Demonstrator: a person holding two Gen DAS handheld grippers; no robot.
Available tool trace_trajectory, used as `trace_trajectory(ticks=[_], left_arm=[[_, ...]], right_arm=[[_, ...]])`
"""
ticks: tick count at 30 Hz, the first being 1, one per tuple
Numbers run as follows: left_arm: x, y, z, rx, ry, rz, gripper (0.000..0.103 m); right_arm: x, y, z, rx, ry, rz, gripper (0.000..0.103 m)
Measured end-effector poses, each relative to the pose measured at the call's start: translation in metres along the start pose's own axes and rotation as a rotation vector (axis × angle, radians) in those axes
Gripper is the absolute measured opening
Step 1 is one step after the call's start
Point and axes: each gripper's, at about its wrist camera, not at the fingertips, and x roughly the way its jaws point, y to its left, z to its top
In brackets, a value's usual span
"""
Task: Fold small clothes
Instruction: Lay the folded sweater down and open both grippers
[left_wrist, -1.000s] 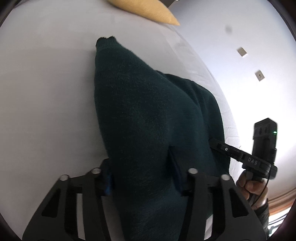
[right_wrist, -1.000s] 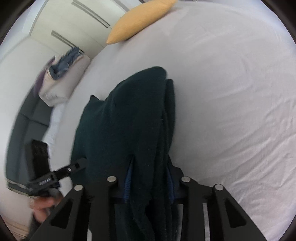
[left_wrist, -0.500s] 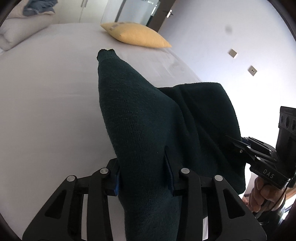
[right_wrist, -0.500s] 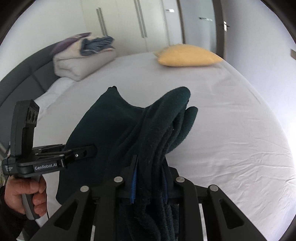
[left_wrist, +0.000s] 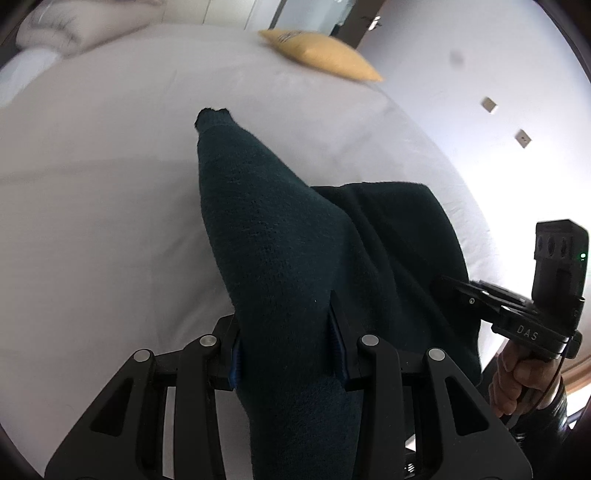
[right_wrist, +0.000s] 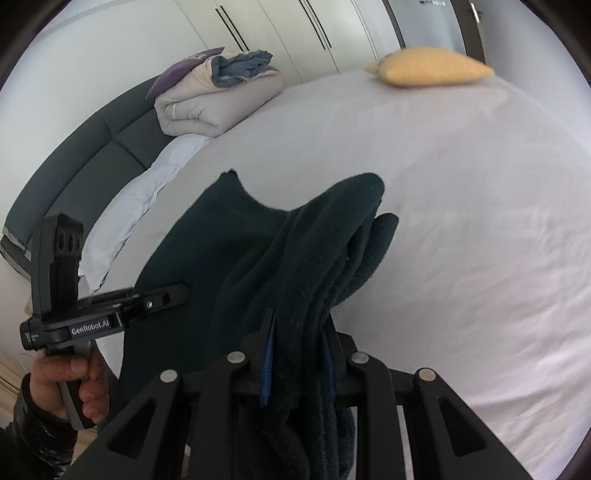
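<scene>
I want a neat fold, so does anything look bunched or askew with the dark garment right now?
Yes. At the right claw the dark garment is gathered into several thick bunched layers, while the left claw pinches a smoother section.

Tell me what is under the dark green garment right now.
Under the dark green garment, held up by both grippers, lies the white bed sheet, bare around it. The patch directly beneath the cloth is covered, so anything lying there cannot be seen.
</scene>
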Motion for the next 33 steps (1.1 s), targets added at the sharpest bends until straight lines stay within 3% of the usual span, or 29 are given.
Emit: trace_trajectory(ticks=[3, 5, 6, 8, 10, 13, 16, 20, 23, 24, 25, 28, 31, 33], left_arm=[[0.025, 0.027, -0.017, -0.057, 0.025, -0.016, 0.043], [0.024, 0.038, -0.023, -0.089, 0.001, -0.046, 0.06], [0.022, 0.041, -0.026, -0.103, -0.007, -0.046, 0.062], [0.016, 0.042, -0.027, -0.112, -0.013, -0.046, 0.062], [-0.001, 0.036, -0.031, -0.089, -0.039, 0.009, 0.062], [-0.035, 0.017, -0.029, -0.038, -0.139, 0.12, 0.062], [-0.055, -0.01, -0.028, 0.033, -0.207, 0.119, 0.062], [-0.03, -0.044, -0.029, 0.125, -0.155, 0.119, 0.062], [0.001, -0.05, -0.045, 0.134, -0.089, 0.169, 0.061], [0.005, -0.053, -0.052, 0.162, -0.098, 0.203, 0.061], [0.004, -0.044, -0.051, 0.181, -0.111, 0.214, 0.062], [0.004, -0.047, -0.054, 0.184, -0.124, 0.22, 0.062], [0.006, -0.053, -0.051, 0.187, -0.139, 0.227, 0.061], [-0.002, -0.052, -0.061, 0.163, -0.153, 0.211, 0.062]], right_arm=[[0.03, -0.018, -0.015, 0.058, 0.048, -0.025, 0.024], [0.038, -0.033, -0.025, 0.102, 0.054, 0.018, 0.03], [0.036, -0.045, -0.029, 0.14, 0.042, 0.044, 0.042], [0.027, -0.053, -0.03, 0.18, 0.022, 0.06, 0.049], [0.016, -0.053, -0.026, 0.179, 0.005, 0.02, 0.055], [-0.008, -0.049, -0.019, 0.188, -0.049, -0.058, 0.054], [-0.026, -0.034, -0.009, 0.201, -0.099, 0.041, 0.05], [-0.019, -0.003, -0.005, 0.155, -0.082, 0.183, 0.05], [0.005, 0.0, -0.021, 0.161, -0.003, 0.195, 0.05], [0.013, -0.005, -0.03, 0.171, 0.03, 0.194, 0.049], [0.021, -0.01, -0.04, 0.19, 0.056, 0.19, 0.037], [0.018, -0.026, -0.057, 0.201, 0.038, 0.208, 0.016], [0.011, -0.034, -0.066, 0.209, 0.035, 0.215, 0.006], [0.002, -0.039, -0.073, 0.205, 0.024, 0.202, 0.006]])
